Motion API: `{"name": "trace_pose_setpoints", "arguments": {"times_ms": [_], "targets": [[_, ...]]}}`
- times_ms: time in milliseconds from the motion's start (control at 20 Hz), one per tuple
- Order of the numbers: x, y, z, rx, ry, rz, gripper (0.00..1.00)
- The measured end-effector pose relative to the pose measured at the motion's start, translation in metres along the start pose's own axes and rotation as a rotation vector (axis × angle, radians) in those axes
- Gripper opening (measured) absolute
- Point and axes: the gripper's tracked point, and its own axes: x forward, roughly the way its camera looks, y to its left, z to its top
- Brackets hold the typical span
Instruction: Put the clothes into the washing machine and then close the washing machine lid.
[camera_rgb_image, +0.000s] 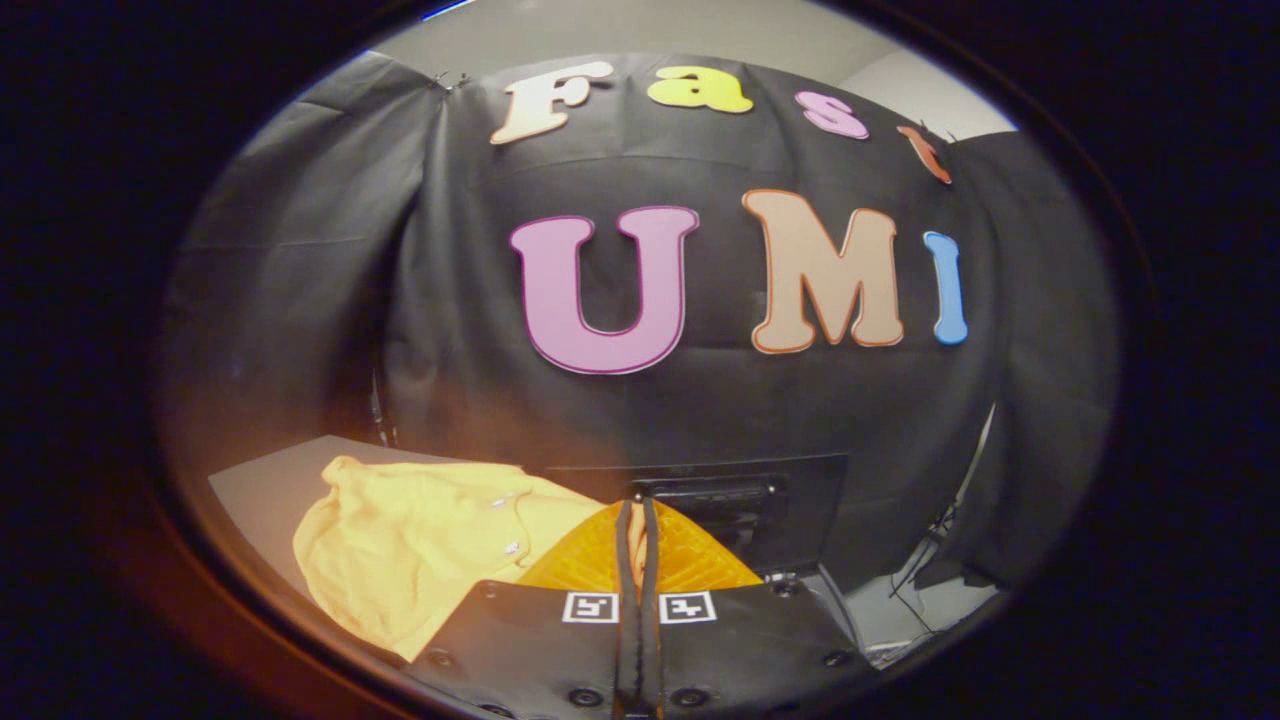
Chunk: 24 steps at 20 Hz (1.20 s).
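Tongs (637, 520) sit at bottom centre of the frame, fingers brought together so that only a thin dark slit runs between them. A narrow strip of yellow fabric shows in that slit near the tips, so both fingers appear pinched on a fold of the yellow garment (420, 555). Two small square black-and-white markers (638, 607) sit side by side on the tongs body, one on each side of the slit.

The garment spreads from the fingertips toward the lower left of the frame, rumpled, lying on a pale grey tabletop (255, 490). A few small pale buttons show along one of its folds. Its far end bunches up at the left, well away from the fingers; its near edge passes under the tongs body.

Just beyond the fingertips, centre to lower right, stands a dark box-like machine (800, 500) with a recessed slot or handle on the face nearest the tips. Whether its lid is open or closed cannot be told from this angle. The garment lies outside it, to its left.

Behind everything hangs the black cloth wall (300, 300). At lower right, thin cables (925, 560) hang near the cloth's edge.
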Motion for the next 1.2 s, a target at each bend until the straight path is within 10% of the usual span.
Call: {"name": "trace_pose_setpoints", "arguments": {"times_ms": [600,1200], "targets": [[0.013,-0.075,-0.011,-0.057,0.012,-0.180,0.00],[0.023,-0.095,-0.072,-0.053,0.165,-0.186,0.03]]}}
